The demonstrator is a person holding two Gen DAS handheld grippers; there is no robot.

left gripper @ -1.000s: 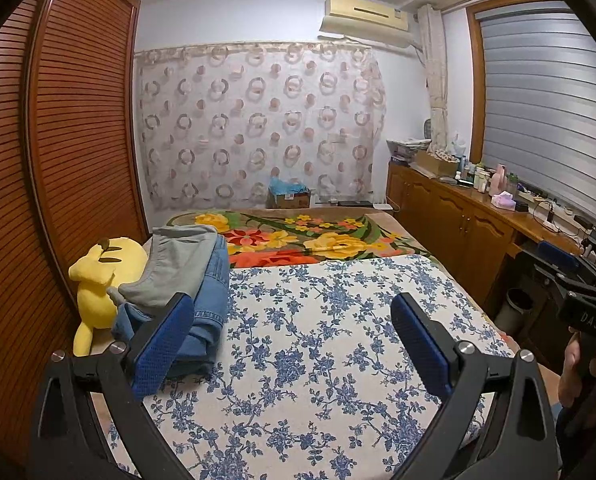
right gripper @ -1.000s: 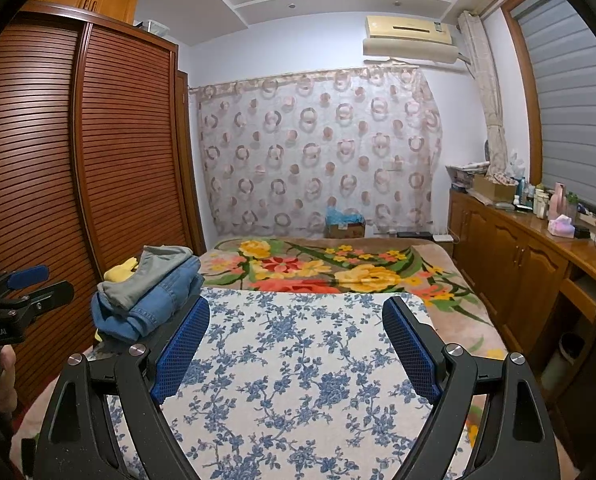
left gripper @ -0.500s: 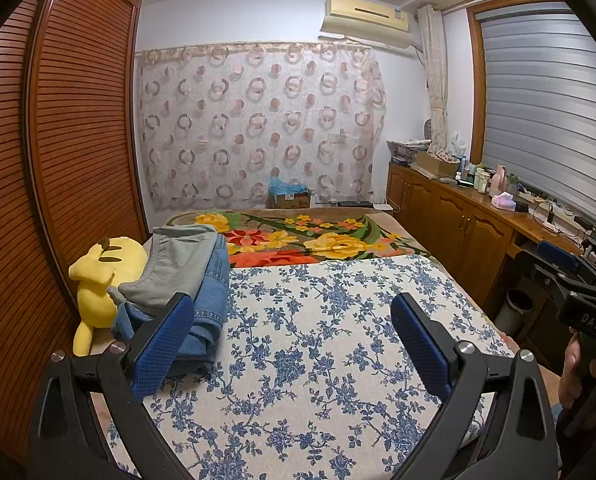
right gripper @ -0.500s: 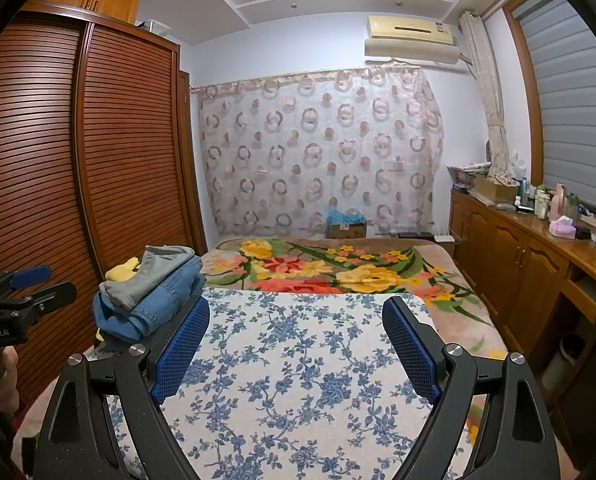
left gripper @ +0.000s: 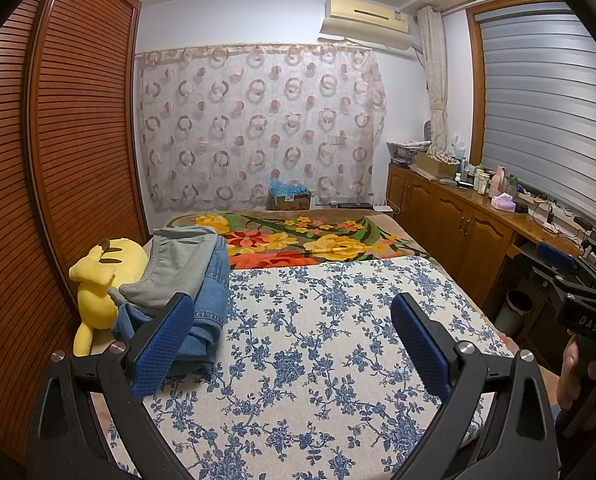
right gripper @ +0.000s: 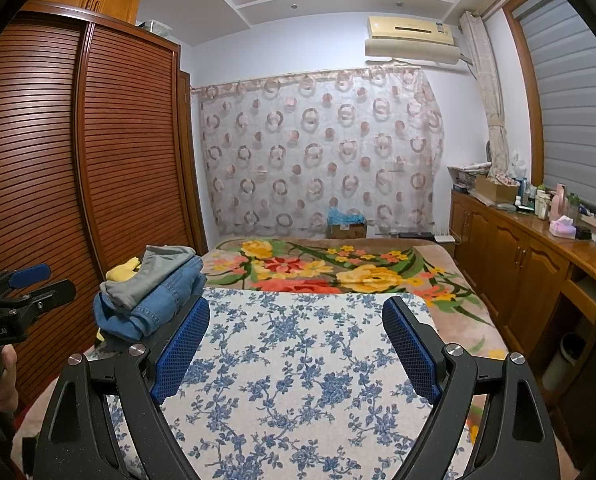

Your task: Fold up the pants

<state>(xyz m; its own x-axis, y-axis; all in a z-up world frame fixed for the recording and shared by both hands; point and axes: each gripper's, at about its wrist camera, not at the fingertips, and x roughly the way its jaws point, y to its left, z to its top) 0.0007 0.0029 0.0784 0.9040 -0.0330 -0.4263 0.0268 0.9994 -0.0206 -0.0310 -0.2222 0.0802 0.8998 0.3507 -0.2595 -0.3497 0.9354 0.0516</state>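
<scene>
The bed (left gripper: 322, 364) fills the lower part of both views, its near half under a blue-flowered white cover (right gripper: 298, 360), its far half under a blanket with big yellow and red blooms (left gripper: 310, 244). At the bed's left edge sits a stack of folded pants (left gripper: 193, 284), grey pair on top of blue denim, with a yellow plush toy (left gripper: 97, 280) just beyond them against the slatted wardrobe (left gripper: 57, 160). Right of the bed runs a wooden worktop (right gripper: 546, 240) crowded with bottles. The left hand-held gripper (left gripper: 293, 344) hovers above the bed, released, blue pads spread wide and empty. The right hand-held gripper (right gripper: 295, 348) does likewise, also released and grasping nothing.
</scene>
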